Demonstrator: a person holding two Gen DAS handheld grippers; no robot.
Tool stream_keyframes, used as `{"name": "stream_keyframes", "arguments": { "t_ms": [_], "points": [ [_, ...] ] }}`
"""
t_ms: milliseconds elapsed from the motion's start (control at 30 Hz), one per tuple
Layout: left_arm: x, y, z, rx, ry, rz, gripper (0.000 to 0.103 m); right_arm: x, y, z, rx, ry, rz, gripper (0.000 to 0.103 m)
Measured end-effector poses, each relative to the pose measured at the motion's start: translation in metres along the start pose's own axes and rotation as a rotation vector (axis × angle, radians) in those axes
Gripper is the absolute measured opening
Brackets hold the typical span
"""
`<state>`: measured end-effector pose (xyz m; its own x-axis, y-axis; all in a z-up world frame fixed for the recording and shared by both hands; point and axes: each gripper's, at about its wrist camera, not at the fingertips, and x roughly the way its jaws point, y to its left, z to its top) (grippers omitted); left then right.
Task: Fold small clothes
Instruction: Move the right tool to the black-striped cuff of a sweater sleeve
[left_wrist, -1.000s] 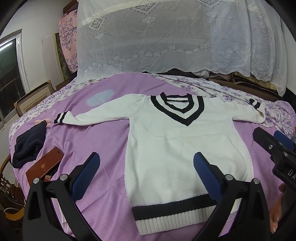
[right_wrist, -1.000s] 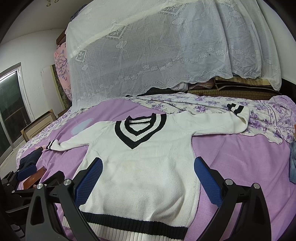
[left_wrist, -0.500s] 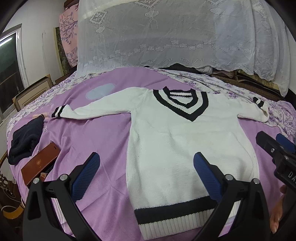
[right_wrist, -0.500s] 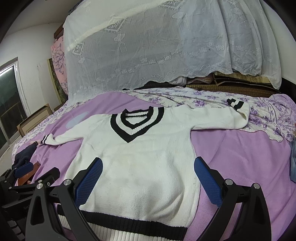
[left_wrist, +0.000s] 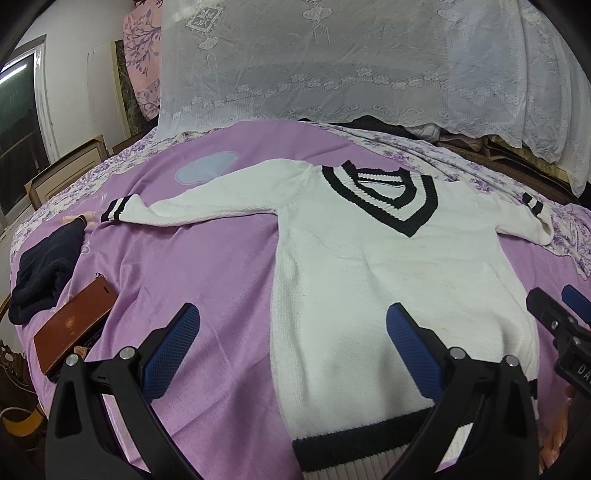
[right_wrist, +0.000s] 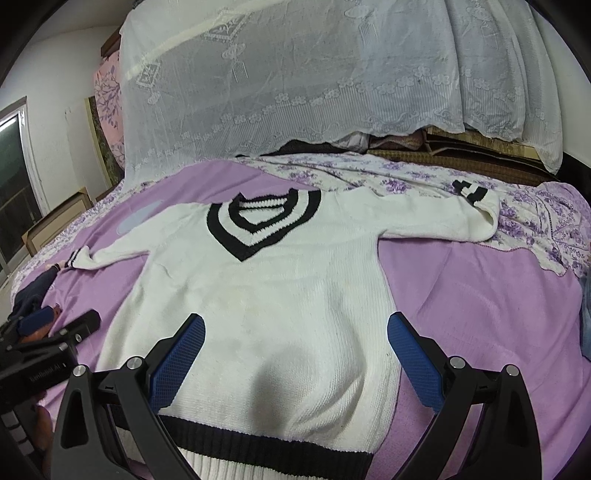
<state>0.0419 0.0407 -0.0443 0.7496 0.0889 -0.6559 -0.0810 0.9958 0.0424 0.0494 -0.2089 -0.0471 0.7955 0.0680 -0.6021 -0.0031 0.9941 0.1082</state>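
**On the bed: sweater flat, both tools released**

Left wrist view: white sweater (left_wrist: 388, 280) lies spread flat, front up, on the purple bedspread (left_wrist: 192, 266), both sleeves stretched out sideways, black V-neck bands at the far end, black hem band nearest the camera. Left gripper (left_wrist: 291, 343) hangs over the sweater's left edge near the hem, jaws spread wide, nothing between the blue pads (left_wrist: 412, 350). Brown wallet-like case (left_wrist: 74, 328) and dark bundled garment (left_wrist: 44, 273) lie at the bed's left edge, well apart from the sweater. Right gripper's tip shows at the right border.

Right wrist view: right gripper (right_wrist: 295, 354) hangs above the lower body of the sweater, jaws likewise released and empty. Right sleeve cuff (right_wrist: 471, 192) rests on a floral sheet (right_wrist: 535, 229). White lace cover (right_wrist: 314, 81) drapes the stack behind.
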Motion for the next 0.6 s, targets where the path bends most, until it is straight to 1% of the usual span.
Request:
{"name": "stream_keyframes", "arguments": {
  "t_ms": [167, 333, 467, 600],
  "points": [
    [0.008, 0.003, 0.008, 0.022, -0.012, 0.026, 0.099, 0.008, -0.004, -0.001, 0.002, 0.017, -0.022, 0.1],
    [0.017, 0.006, 0.013, 0.02, -0.007, 0.026, 0.099, 0.012, -0.01, -0.001, 0.019, 0.026, -0.037, 0.1],
    [0.021, 0.003, 0.018, 0.039, -0.006, 0.027, 0.099, 0.014, -0.015, 0.001, 0.038, 0.031, -0.044, 0.1],
    [0.023, -0.005, 0.033, 0.077, -0.024, 0.036, 0.099, 0.012, -0.027, 0.018, 0.048, 0.027, -0.045, 0.1]
  ]
}}
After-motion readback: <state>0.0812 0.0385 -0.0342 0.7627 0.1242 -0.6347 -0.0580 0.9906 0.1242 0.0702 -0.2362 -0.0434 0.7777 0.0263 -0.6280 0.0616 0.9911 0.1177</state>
